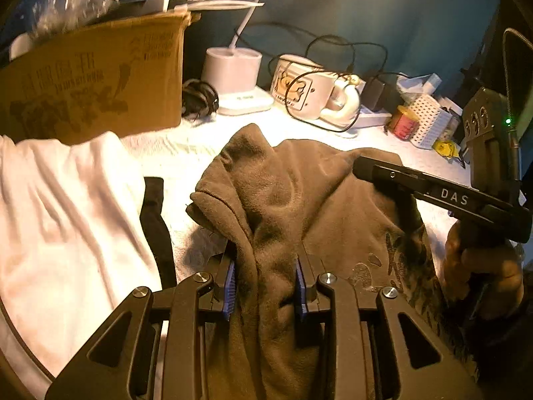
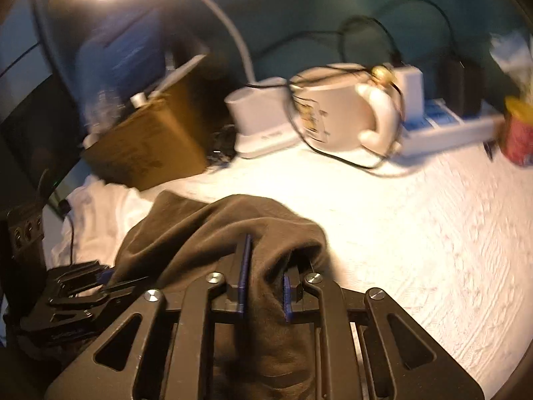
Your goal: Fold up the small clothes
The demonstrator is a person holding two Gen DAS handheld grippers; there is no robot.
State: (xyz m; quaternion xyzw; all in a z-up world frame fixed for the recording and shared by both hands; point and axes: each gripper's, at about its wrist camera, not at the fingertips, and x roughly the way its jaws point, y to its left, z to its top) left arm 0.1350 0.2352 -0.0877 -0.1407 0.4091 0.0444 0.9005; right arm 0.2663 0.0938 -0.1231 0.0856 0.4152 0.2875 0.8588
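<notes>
A brown fleece garment [image 1: 299,200] with a dark print lies bunched on the white table cover [image 1: 186,146]. My left gripper [image 1: 266,266] is shut on a fold of the garment between its blue pads. My right gripper [image 2: 266,266] is shut on another part of the same brown garment [image 2: 200,230], which drapes over its fingers. The right gripper also shows in the left wrist view [image 1: 433,190], over the garment's right side. The left gripper shows at the lower left of the right wrist view [image 2: 76,286].
White clothing [image 1: 66,220] and a black piece [image 1: 156,220] lie to the left. A cardboard box [image 1: 93,80] stands behind them. A lamp base [image 1: 233,76], a white mug [image 1: 309,90], cables, a power strip [image 2: 446,130] and small containers [image 1: 404,121] line the back.
</notes>
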